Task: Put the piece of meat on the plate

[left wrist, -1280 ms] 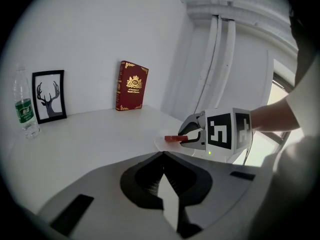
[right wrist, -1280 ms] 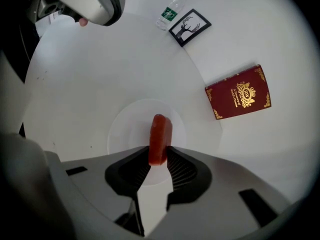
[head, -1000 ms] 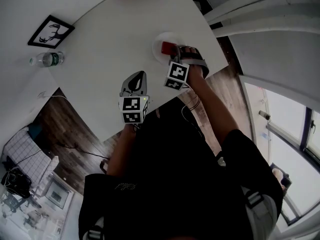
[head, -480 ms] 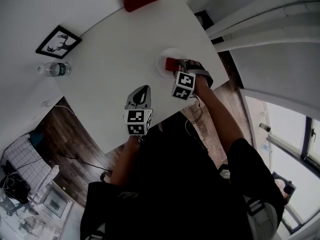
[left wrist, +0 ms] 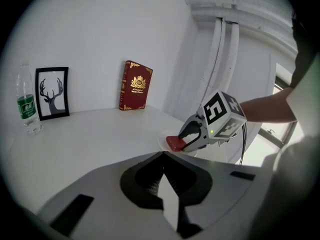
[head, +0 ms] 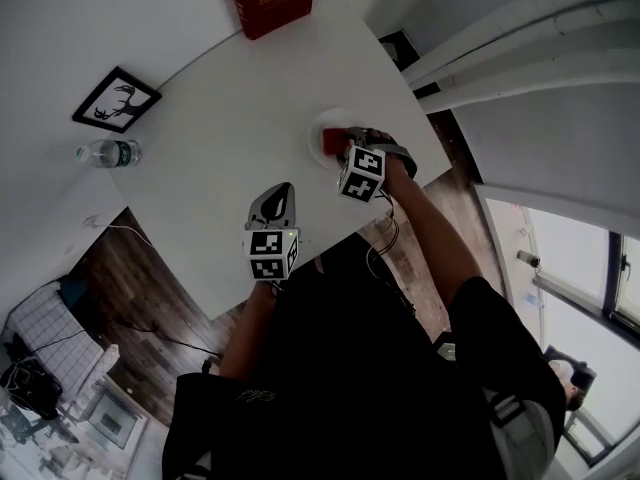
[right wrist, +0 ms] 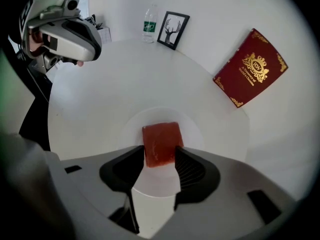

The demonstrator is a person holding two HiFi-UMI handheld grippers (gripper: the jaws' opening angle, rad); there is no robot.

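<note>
The piece of meat (right wrist: 161, 143) lies on the plate (right wrist: 193, 129), between the jaws of the right gripper (right wrist: 159, 156), which have just been opening (grip released). Near the plate, the left gripper (left wrist: 162, 159) has its jaws clenched together, empty.

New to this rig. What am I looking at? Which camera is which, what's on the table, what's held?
There is no robot: a person holds a two-jaw gripper in each hand. One picture comes from a camera on the person's head, looking down. The other two come from cameras riding on each gripper, looking along its jaws. The marker cubes are part of the grippers. On the white table stand a plate, a red book, a framed deer picture and a bottle. The meat lies on the plate. The right gripper straddles it; its jaws have just been opening and stand wide, so the meat looks released. The left gripper is shut and empty.
</note>
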